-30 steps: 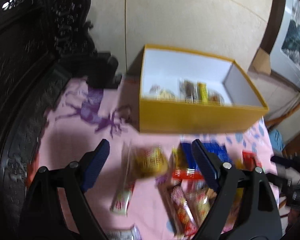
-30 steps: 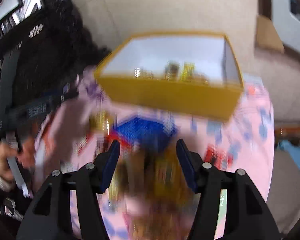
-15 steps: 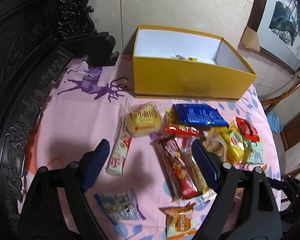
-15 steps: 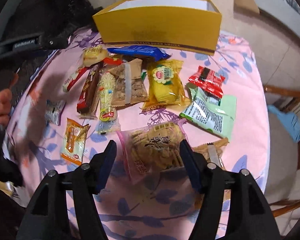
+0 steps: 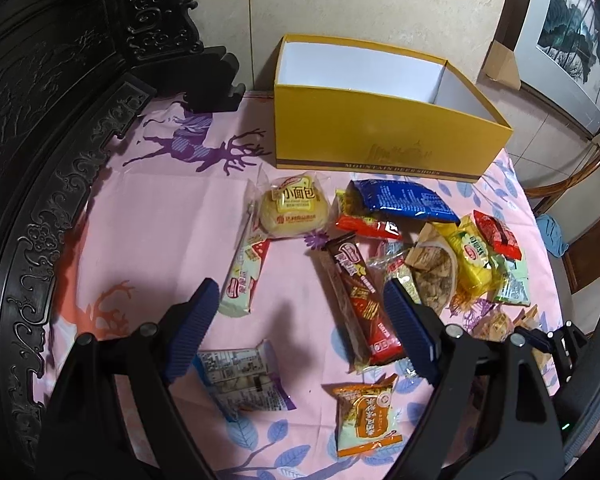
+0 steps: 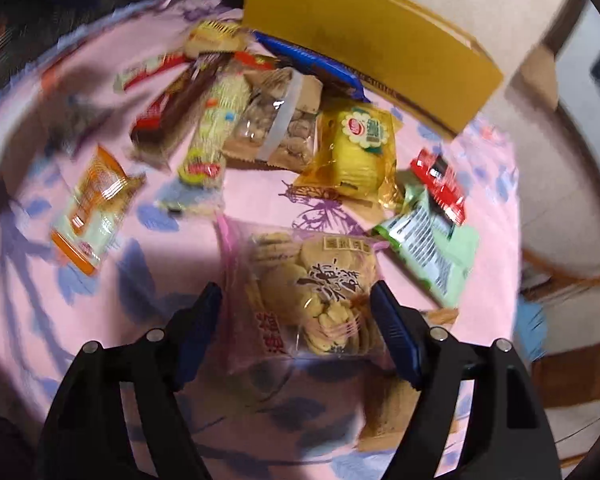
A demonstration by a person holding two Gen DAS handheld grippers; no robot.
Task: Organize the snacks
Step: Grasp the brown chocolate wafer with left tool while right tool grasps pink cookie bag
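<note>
Several snack packs lie on a pink tablecloth (image 5: 156,216) in front of an open yellow box (image 5: 380,136). My left gripper (image 5: 300,316) is open above the cloth, with a long brown-red bar (image 5: 360,300) between its fingers and a white-green bar (image 5: 244,276) just left. My right gripper (image 6: 296,320) is open, its fingers either side of a pink cookie bag (image 6: 308,292) lying on the cloth. A yellow pack (image 6: 356,148), a nut pack (image 6: 276,124) and a green pack (image 6: 432,240) lie beyond it.
Dark carved furniture (image 5: 52,92) runs along the table's left edge. The box (image 6: 364,40) stands at the far side of the table. An orange pack (image 5: 364,416) and a white-purple pack (image 5: 244,380) lie near my left gripper. A wooden chair (image 5: 580,208) stands to the right.
Both grippers have pulled back from the box and dropped lower toward the snacks. My right gripper has come down around the pink cookie bag. Both stay open.
</note>
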